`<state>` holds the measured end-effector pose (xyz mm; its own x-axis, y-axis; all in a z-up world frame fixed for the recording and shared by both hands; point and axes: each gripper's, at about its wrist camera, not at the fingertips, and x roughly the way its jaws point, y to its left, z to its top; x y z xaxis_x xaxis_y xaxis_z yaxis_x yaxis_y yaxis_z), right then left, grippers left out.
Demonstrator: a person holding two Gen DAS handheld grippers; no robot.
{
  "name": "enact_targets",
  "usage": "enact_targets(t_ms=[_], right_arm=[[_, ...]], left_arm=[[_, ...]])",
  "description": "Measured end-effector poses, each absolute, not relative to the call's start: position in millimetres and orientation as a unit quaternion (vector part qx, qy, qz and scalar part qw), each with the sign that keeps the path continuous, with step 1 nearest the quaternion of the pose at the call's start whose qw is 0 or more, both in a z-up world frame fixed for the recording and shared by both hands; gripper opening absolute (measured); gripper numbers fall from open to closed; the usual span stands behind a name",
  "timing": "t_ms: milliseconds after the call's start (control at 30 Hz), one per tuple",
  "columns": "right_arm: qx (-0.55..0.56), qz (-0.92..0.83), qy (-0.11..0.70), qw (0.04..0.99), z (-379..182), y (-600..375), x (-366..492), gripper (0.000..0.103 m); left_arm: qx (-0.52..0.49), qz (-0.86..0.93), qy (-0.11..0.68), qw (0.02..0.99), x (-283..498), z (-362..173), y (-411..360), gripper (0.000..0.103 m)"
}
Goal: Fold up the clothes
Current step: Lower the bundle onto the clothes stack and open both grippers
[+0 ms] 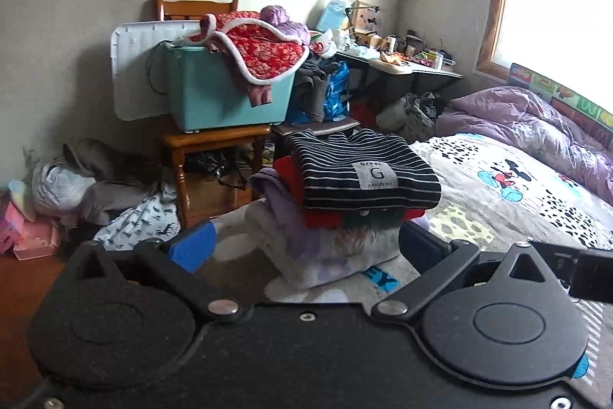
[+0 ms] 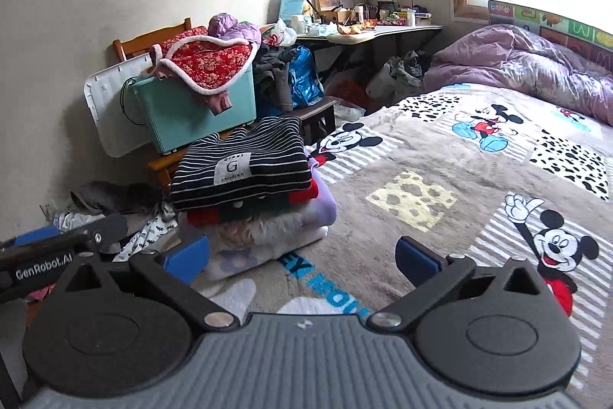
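Observation:
A folded black-and-white striped top (image 1: 364,175) (image 2: 243,165) with a white "G" label lies on a stack of folded clothes (image 1: 302,217) (image 2: 268,221) at the corner of the bed. Under it are red, lilac and white pieces. My left gripper (image 1: 304,248) is open just short of the stack, nothing between its blue pads. My right gripper (image 2: 302,257) is open wide over the blanket, right of the stack, and holds nothing. The left gripper's body (image 2: 57,255) shows at the left edge of the right wrist view.
The bed carries a cartoon-mouse blanket (image 2: 440,179) and a crumpled purple duvet (image 2: 536,64). A teal bin (image 1: 226,94) heaped with clothes sits on a wooden chair (image 1: 214,144). Loose garments (image 1: 115,202) lie on the floor. A cluttered table (image 1: 413,64) stands by the window.

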<state>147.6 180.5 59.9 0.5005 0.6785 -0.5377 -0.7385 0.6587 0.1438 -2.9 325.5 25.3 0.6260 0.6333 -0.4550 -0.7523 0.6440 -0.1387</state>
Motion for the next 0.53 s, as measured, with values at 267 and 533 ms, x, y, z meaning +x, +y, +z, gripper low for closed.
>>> enact_targets(t_ms=[267,533], right_arm=[[-0.053,0.415,0.276,0.866,74.6,164.3,126.8,0.103],[-0.061,0.415,0.268,0.867,82.2,157.0,108.5,0.103]], left_arm=[[-0.141,0.401,0.195,0.884,-14.8,36.9,306.9,0.103],[-0.128,0.399,0.180,0.890,-30.6,49.1,292.9,0.103]])
